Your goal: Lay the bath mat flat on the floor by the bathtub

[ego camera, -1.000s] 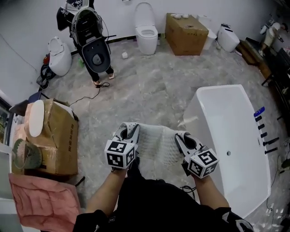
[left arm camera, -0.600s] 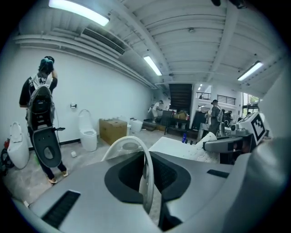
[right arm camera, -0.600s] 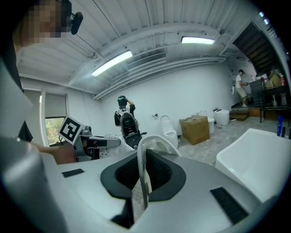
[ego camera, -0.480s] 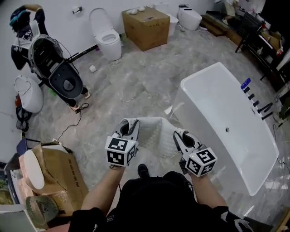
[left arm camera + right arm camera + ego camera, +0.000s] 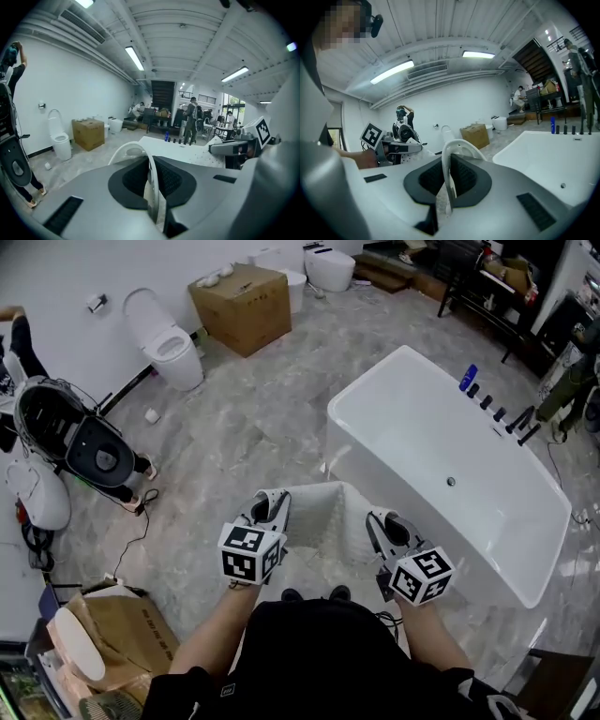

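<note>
- While the white, nubbly bath mat [image 5: 323, 521] hangs in the air between both hands, none of it touches the floor, so I'd say the actual laying-down hasn't started.
- The left tongs [image 5: 273, 507] are clamped shut on the mat's left edge and the right tongs [image 5: 379, 524] are clamped on its right edge. Both gripper views show a thin strip of mat pinched between the pads.
- The mat sags a bit in the middle. It sits just beside the near wall of the white freestanding bathtub [image 5: 441, 437], over the grey marbled floor [image 5: 253, 418], and right in front of the person's dark shoes [image 5: 292, 594].
- Stuff that could go wrong from here, imo:
- Each pinch only has the very edge, so a quick swing or tug could pull the mat out of one side and it'd flop down in a heap.
- If it goes down with that sag, the middle lands first and can fold under, leaving a crease instead of a flat mat.
- The tub wall is close on the right, so that corner could ride up the wall or catch on the rim.
- The shoes are near the mat's closest edge, so it could end up lying on the toes.
</note>
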Demonstrator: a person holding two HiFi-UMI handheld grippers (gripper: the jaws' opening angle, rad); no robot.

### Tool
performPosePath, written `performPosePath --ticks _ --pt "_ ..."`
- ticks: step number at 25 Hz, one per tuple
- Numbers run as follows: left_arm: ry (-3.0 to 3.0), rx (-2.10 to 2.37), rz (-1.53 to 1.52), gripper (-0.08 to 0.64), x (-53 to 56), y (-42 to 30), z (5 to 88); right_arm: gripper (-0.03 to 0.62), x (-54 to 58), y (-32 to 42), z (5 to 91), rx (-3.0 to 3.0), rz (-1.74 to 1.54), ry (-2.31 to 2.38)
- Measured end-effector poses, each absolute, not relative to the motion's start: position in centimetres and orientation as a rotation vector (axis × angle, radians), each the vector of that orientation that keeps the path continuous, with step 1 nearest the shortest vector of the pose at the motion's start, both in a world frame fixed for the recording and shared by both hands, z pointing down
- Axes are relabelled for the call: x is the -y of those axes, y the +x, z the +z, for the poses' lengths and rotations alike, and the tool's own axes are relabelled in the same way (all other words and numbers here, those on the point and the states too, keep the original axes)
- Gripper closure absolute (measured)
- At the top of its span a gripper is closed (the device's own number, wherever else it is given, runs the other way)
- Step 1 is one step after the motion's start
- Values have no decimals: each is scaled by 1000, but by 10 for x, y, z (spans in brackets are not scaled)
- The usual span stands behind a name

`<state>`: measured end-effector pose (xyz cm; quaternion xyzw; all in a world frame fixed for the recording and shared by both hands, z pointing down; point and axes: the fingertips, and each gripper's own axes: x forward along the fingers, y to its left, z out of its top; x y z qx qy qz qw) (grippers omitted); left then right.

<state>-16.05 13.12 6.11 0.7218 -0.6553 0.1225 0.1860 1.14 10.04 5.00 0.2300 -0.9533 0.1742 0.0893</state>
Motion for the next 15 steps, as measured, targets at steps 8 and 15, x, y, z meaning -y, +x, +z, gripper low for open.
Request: performPosePath --ticks 8,15 --pt "2185 1708 391 537 -74 -101 62 565 -77 68 62 2799 556 852" --pt "2354 1462 442 538 -21 -61 76 565 -59 99 72 2698 601 1130"
